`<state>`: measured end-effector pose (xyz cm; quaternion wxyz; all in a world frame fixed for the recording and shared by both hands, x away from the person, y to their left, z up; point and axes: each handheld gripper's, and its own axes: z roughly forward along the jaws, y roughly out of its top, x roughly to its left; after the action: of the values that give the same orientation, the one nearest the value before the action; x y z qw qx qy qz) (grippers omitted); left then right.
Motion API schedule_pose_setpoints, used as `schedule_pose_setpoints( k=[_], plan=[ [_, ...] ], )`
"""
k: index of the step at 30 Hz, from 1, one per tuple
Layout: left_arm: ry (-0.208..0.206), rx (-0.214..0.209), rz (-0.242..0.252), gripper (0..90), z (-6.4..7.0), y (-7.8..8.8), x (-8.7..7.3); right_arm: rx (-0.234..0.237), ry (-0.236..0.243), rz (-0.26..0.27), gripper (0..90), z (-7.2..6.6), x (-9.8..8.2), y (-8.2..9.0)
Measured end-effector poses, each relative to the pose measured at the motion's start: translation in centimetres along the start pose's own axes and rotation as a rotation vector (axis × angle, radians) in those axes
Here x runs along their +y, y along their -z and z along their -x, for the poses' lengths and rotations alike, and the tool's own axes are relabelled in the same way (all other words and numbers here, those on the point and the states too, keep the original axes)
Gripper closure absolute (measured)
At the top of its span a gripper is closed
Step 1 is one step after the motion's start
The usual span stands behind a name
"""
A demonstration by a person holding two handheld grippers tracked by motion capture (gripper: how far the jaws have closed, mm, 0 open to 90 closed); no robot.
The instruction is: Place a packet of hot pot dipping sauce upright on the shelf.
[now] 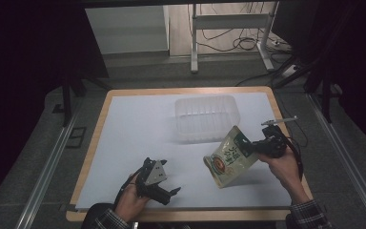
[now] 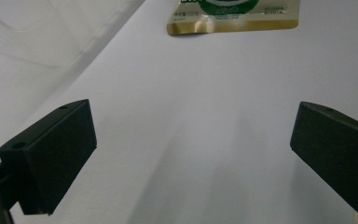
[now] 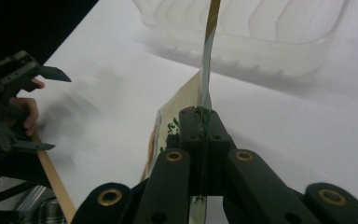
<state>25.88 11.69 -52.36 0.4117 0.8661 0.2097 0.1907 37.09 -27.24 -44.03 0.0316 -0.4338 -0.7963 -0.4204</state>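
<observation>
My right gripper is clamping its two black jaws flat against the top edge of a gold-and-cream foil snack pouch with green print, and I am seeing no gap between the jaws in the right gripper view. The pouch is hanging tilted from that grip above the white sheet covering the table, with its lower corner over its own shadow; I cannot tell whether that corner is touching the sheet. My left gripper is holding nothing: its jaws are standing wide apart over bare white sheet, and the pouch's lower edge is showing beyond them. In the high view this gripper is sitting near the front edge, well apart from the pouch. A clear ribbed plastic tub is resting on the sheet just behind the pouch. The light wooden table edge is framing the sheet.
</observation>
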Motion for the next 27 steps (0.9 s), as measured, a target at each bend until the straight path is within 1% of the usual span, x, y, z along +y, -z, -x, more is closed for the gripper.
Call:
schedule_pose_setpoints(
  k=[2, 6, 7, 15, 20, 22, 27],
  plan=[
    [-0.001, 0.001, -0.002, 0.1, 0.0, 0.0, 0.0, 0.005, 0.001, 0.007, 89.0, -0.3, 0.2, 0.3],
    [0.000, 0.002, 0.000, 0.2, 0.0, 0.0, 0.0, 0.009, 0.019, 0.020, 88.9, -1.0, 0.9, 0.9],
    [-0.005, 0.003, -0.003, 0.2, 0.0, 0.0, 0.0, 0.005, 0.023, 0.021, 88.9, -1.2, 1.0, 1.1],
    [-0.005, 0.006, 0.002, 0.2, 0.0, 0.1, 0.0, -0.006, 0.038, 0.032, 89.1, -2.2, 2.0, 2.1],
    [-0.006, 0.006, 0.002, 0.2, 0.0, 0.0, 0.1, -0.017, 0.033, 0.044, 89.1, -2.4, 2.4, 2.6],
    [-0.007, 0.005, 0.001, 0.2, 0.0, 0.0, 0.1, -0.023, 0.023, 0.057, 89.1, -2.3, 2.6, 3.0],
    [-0.008, 0.003, 0.001, 0.2, 0.0, 0.0, 0.1, -0.012, -0.004, 0.077, 89.1, -2.2, 3.1, 3.8]
  ],
)
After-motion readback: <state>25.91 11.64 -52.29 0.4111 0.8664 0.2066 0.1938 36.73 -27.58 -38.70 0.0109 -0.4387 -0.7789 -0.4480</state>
